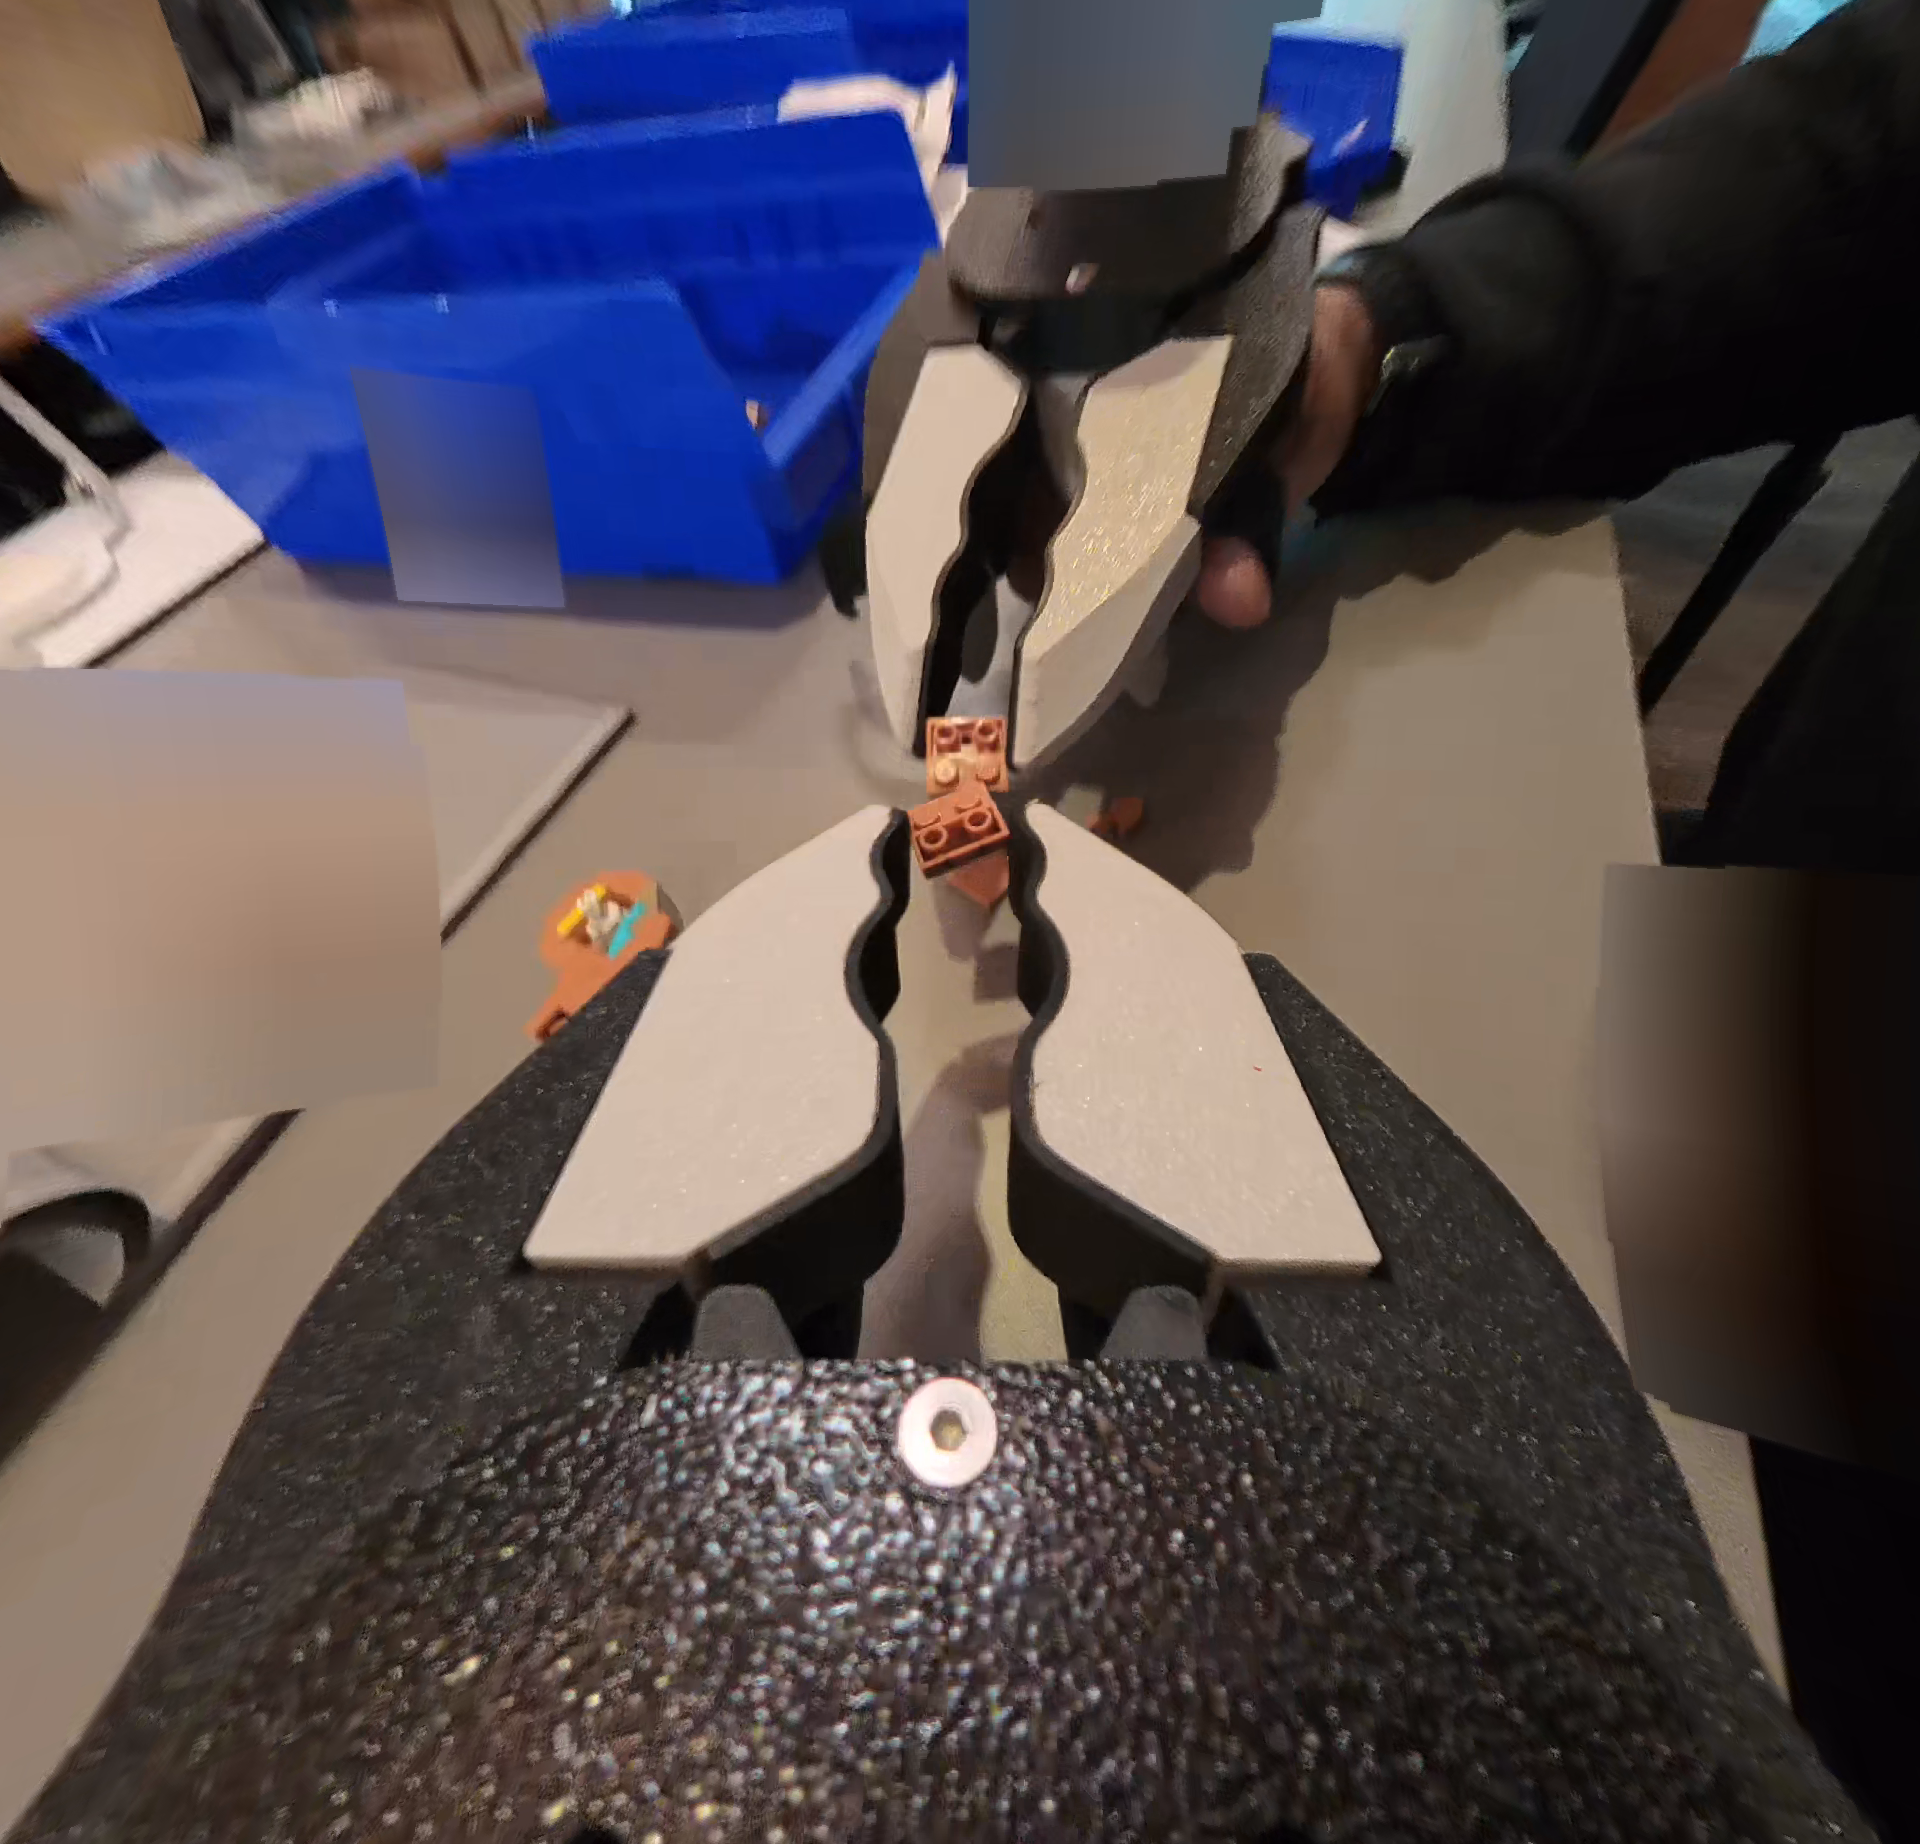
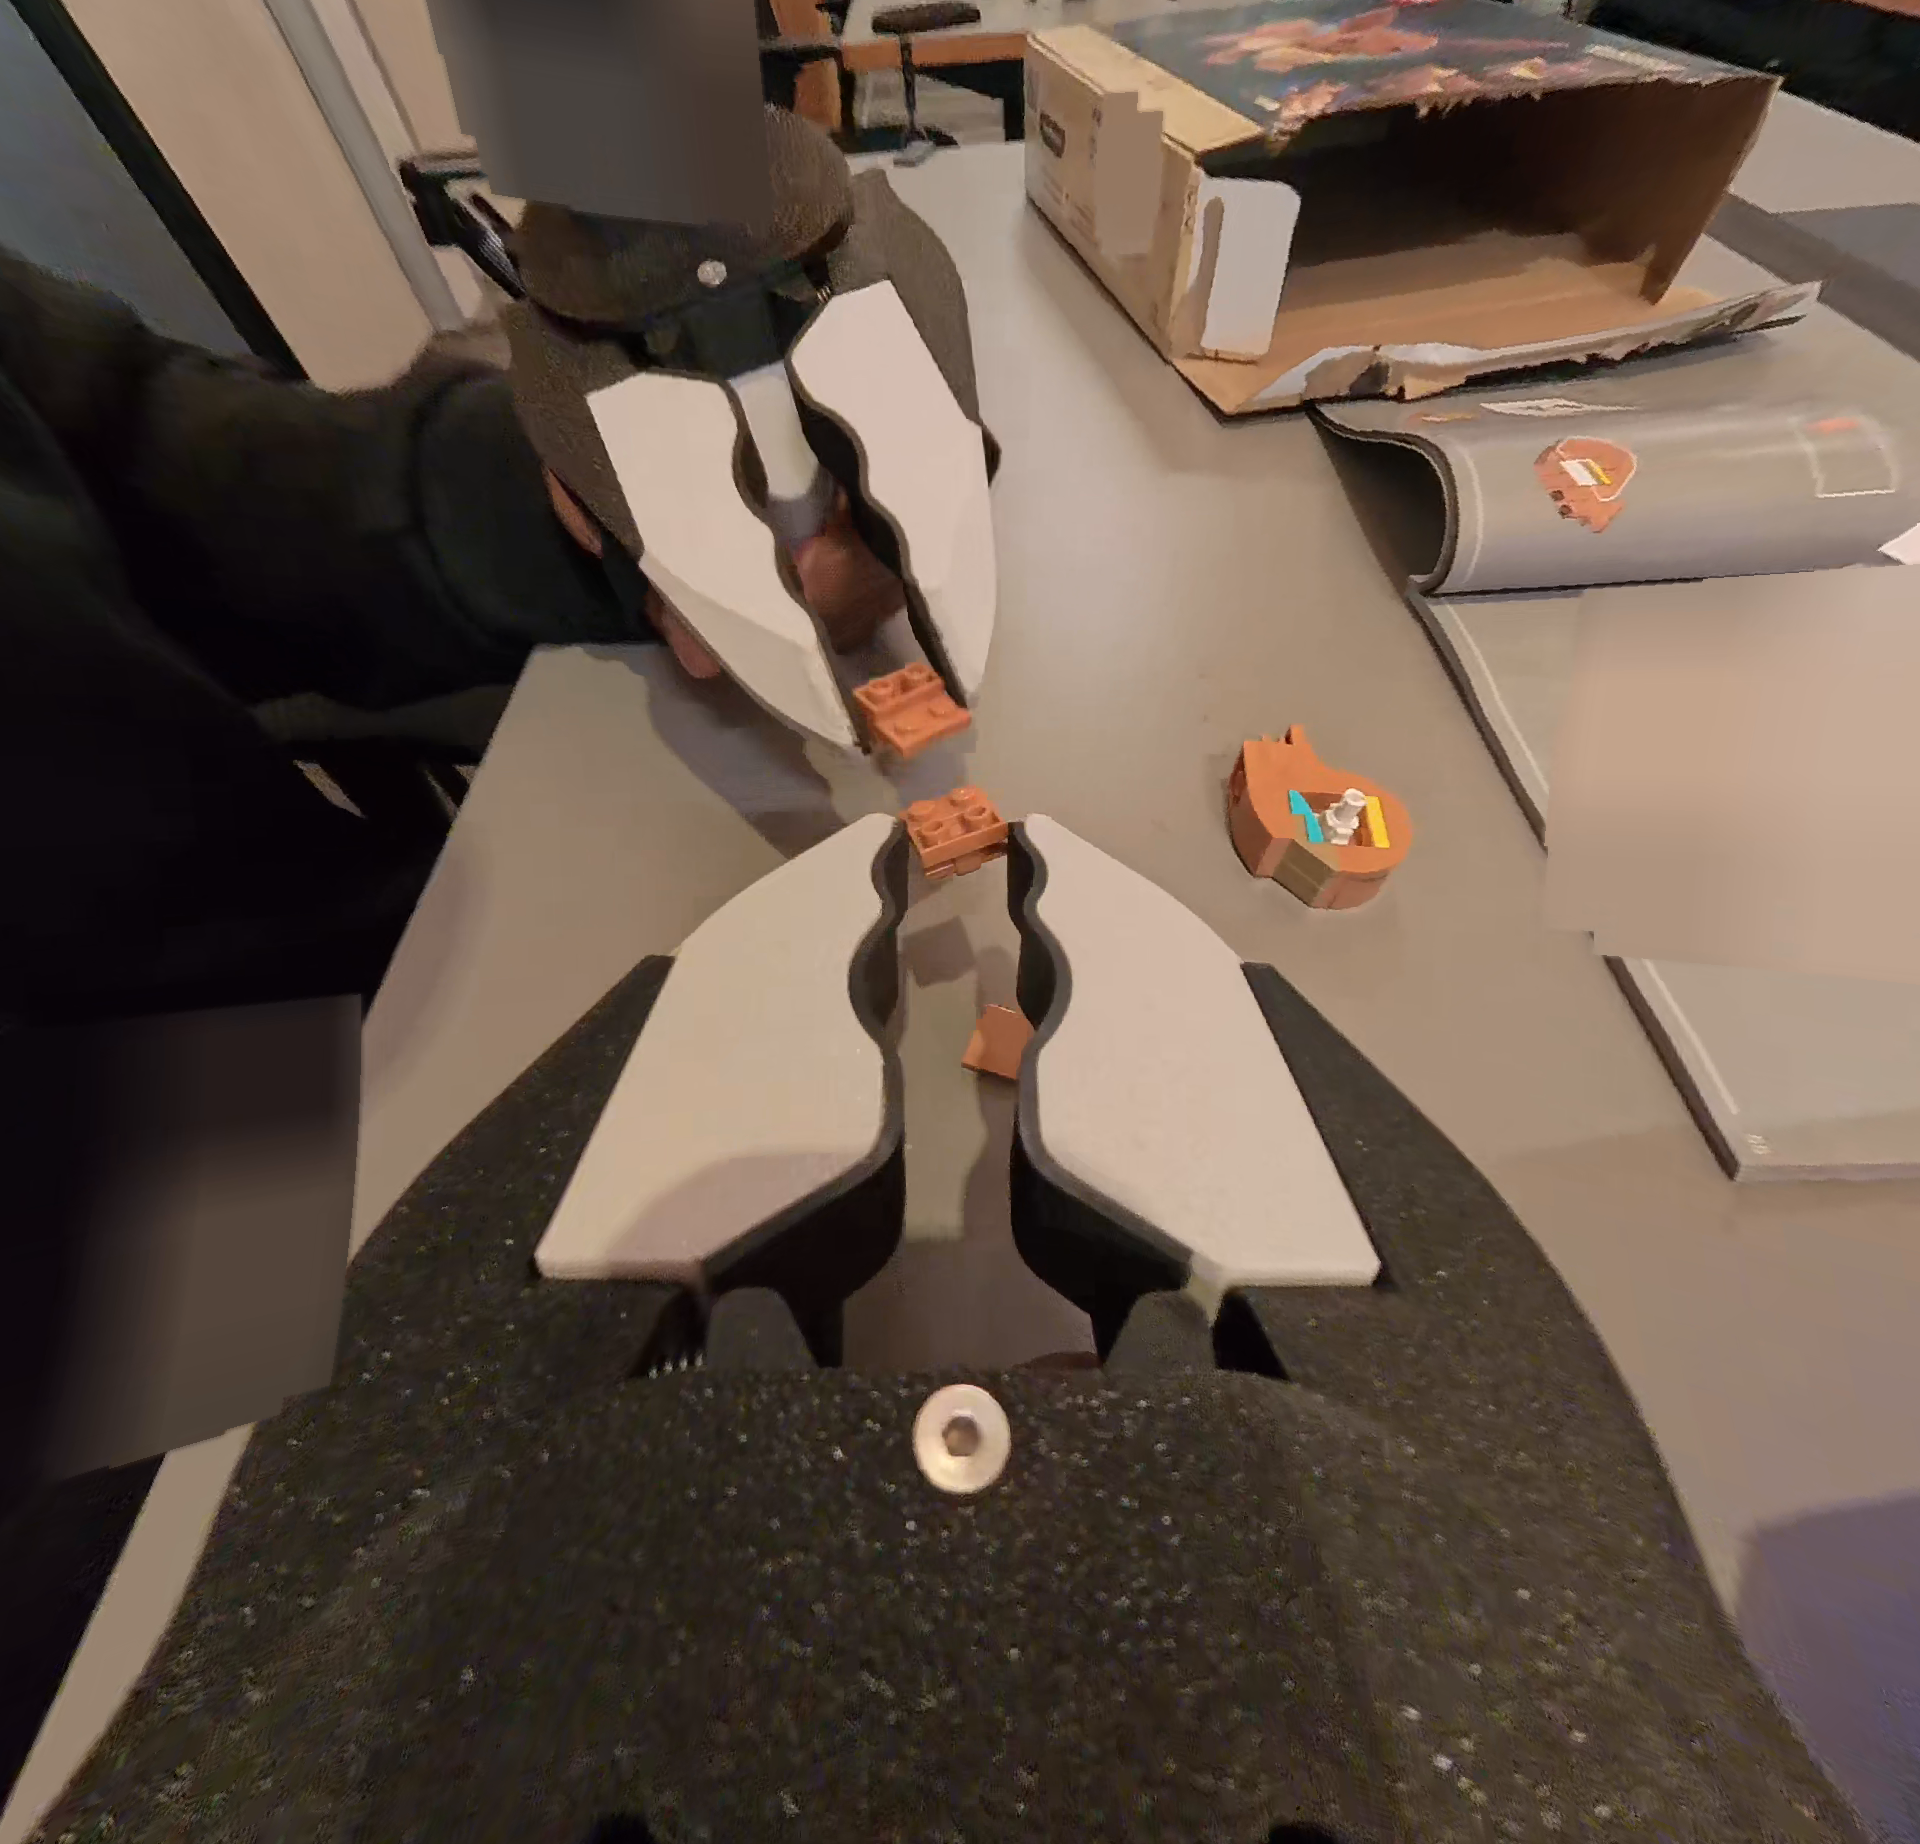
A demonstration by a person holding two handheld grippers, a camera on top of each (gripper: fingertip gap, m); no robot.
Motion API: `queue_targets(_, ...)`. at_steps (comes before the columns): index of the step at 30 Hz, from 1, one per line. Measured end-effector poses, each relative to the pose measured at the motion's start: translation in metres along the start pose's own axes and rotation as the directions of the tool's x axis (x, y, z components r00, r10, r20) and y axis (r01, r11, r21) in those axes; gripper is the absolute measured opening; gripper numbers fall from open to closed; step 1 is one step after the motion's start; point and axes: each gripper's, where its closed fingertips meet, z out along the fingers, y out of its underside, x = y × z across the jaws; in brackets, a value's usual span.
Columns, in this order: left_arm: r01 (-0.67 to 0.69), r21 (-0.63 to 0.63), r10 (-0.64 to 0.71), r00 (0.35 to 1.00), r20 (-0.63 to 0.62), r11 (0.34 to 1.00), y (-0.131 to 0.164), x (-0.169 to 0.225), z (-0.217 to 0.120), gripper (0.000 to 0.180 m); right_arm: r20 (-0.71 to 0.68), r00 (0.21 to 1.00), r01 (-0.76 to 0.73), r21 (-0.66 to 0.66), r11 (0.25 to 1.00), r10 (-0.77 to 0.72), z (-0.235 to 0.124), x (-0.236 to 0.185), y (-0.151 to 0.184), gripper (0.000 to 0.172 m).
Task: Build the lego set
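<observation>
The left gripper point(image 1: 961, 838) is clenched on a small brown stud brick point(image 1: 958, 833). Facing it over the grey bench point(image 1: 1351, 755) near its edge, the right gripper point(image 2: 956, 844) grips another brown brick point(image 2: 954, 826), the two apart.

Landmark: the round brown brick build point(image 2: 1317, 830) on the grey table point(image 2: 1143, 568). Bare table surrounds it on all sides. Beyond it, a torn cardboard box point(image 2: 1382, 205) and open booklets point(image 2: 1621, 506) block passage. Opposite, blue bins point(image 1: 582, 360) wall the far edge. A loose brown piece point(image 2: 995, 1041) lies nearby.
</observation>
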Motion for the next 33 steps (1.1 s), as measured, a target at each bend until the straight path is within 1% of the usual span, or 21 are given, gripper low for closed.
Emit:
queue_targets(2,-0.013,0.041,0.014,1.0,-0.02,0.999,-0.006,0.002,0.0,0.017,0.028,0.999,-0.029,0.026,0.999,0.028,-0.001,-0.002,-0.003,0.018)
queue_targets(6,-0.062,0.106,0.063,0.998,-0.011,0.992,-0.015,0.004,0.0,0.017,0.066,0.996,-0.065,0.06,0.996,0.061,-0.003,-0.005,-0.008,0.018)
queue_targets(14,-0.075,0.119,0.078,0.997,-0.019,0.99,-0.016,0.007,0.0,0.017,0.132,0.986,-0.112,0.099,0.989,0.098,-0.004,-0.014,-0.015,0.018)
queue_targets(25,-0.093,0.137,0.098,0.995,-0.029,0.986,-0.018,0.01,-0.002,0.017,0.17,0.975,-0.159,0.097,0.982,0.141,-0.003,-0.019,-0.017,0.017)
queue_targets(33,-0.104,0.151,0.111,0.993,-0.037,0.983,-0.019,0.013,-0.003,0.017,0.169,0.973,-0.176,0.102,0.979,0.157,-0.003,-0.017,-0.017,0.017)
